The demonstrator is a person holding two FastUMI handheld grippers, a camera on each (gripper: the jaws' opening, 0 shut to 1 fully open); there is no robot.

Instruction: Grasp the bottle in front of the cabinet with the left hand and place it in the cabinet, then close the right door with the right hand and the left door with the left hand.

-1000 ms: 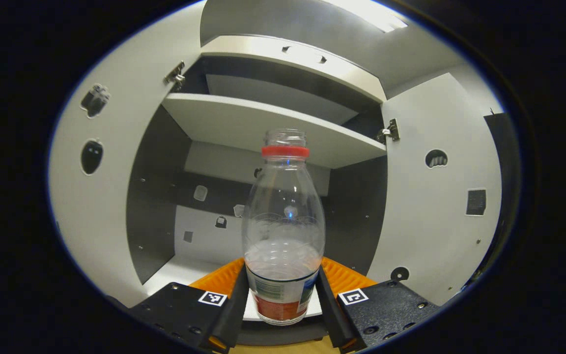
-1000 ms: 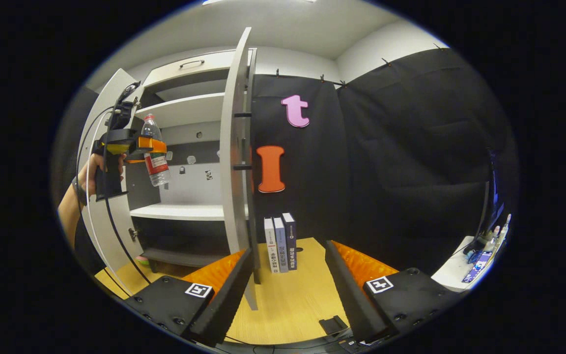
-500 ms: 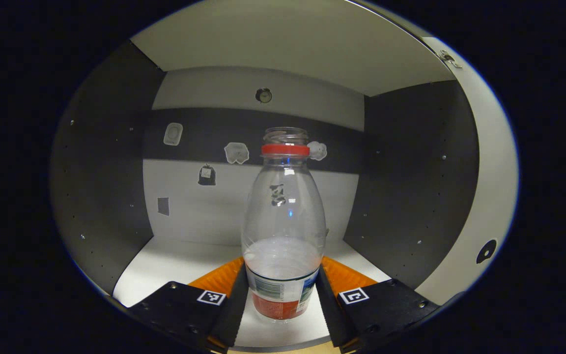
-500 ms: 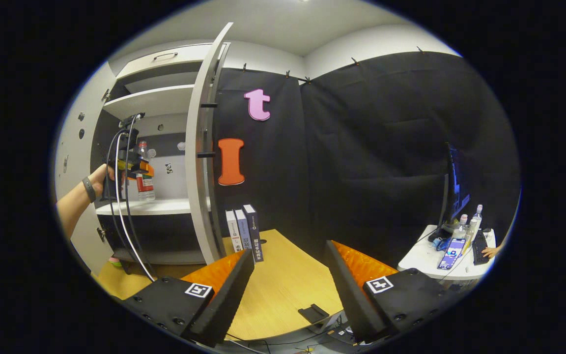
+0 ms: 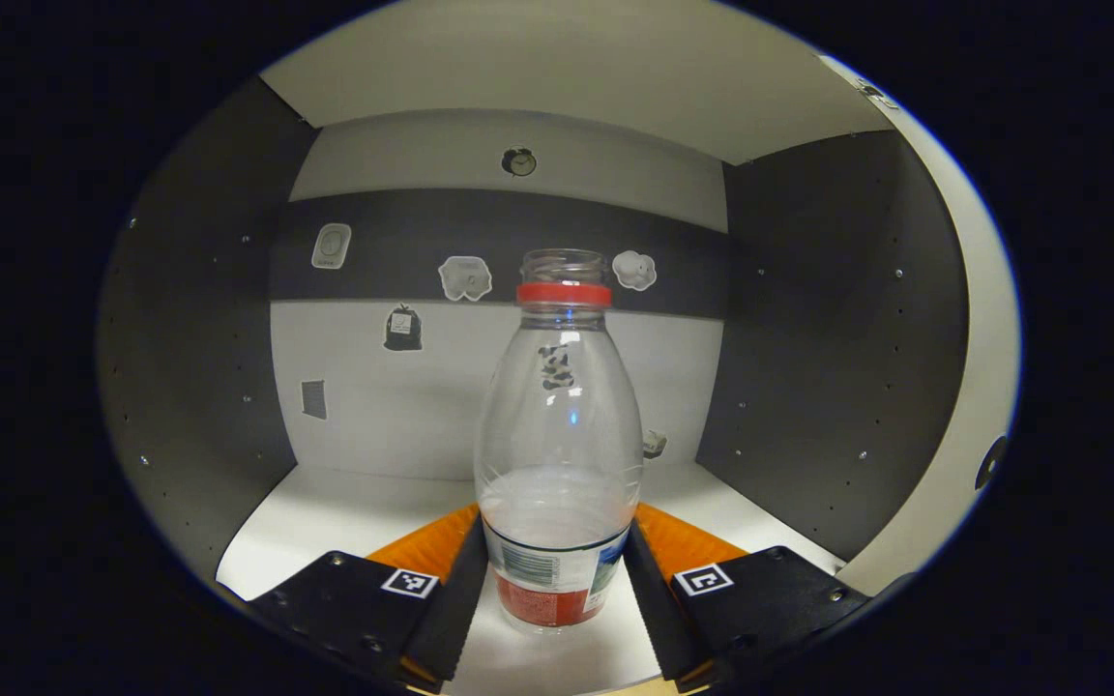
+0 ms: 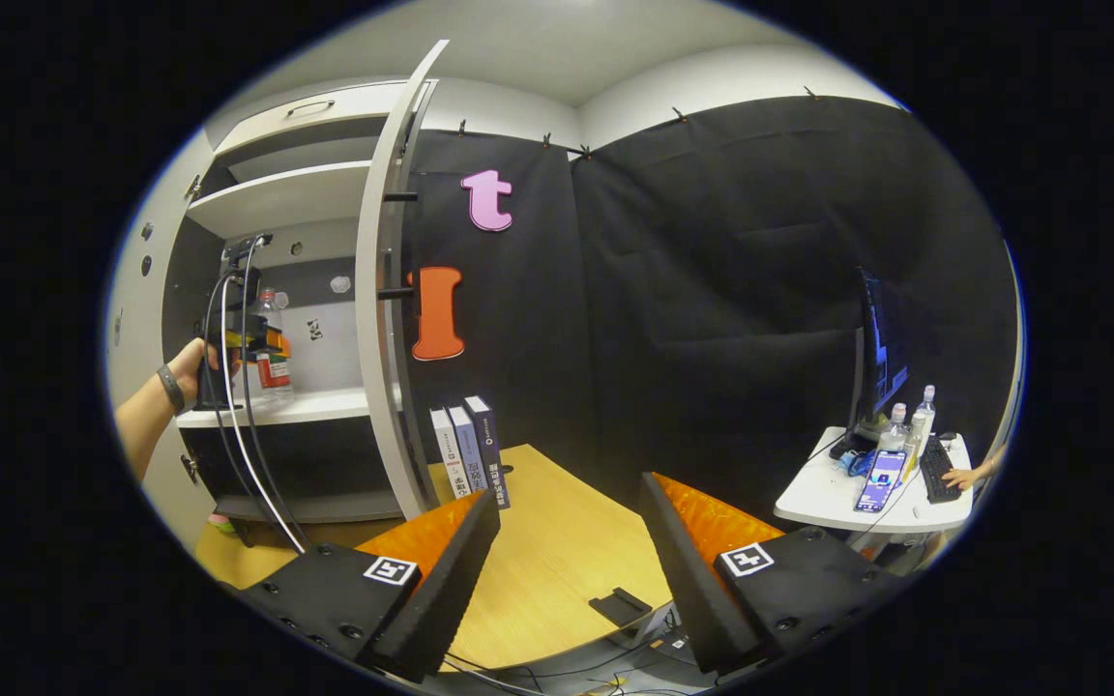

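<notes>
Cabinet: I'm inside the lower bay w/ the left gripper, pinching the bottle low on its label, upright, base at or just above the shelf. Right door at 10 o'clock of the right gripper, which is spread, holding nothing. Risk: bottle is top-heavy in a low pinch; releasing before it's seated could tip it toward 12.

No readable text anywhere. Label on bottle: red and white bands, barcode, print too small to make out. Square black-and-white markers on my left gripper and my right gripper: coded patterns, no letters. Spines of three books: print blurred. Stickers on back wall of cabinet: small pictures, no words.
</notes>
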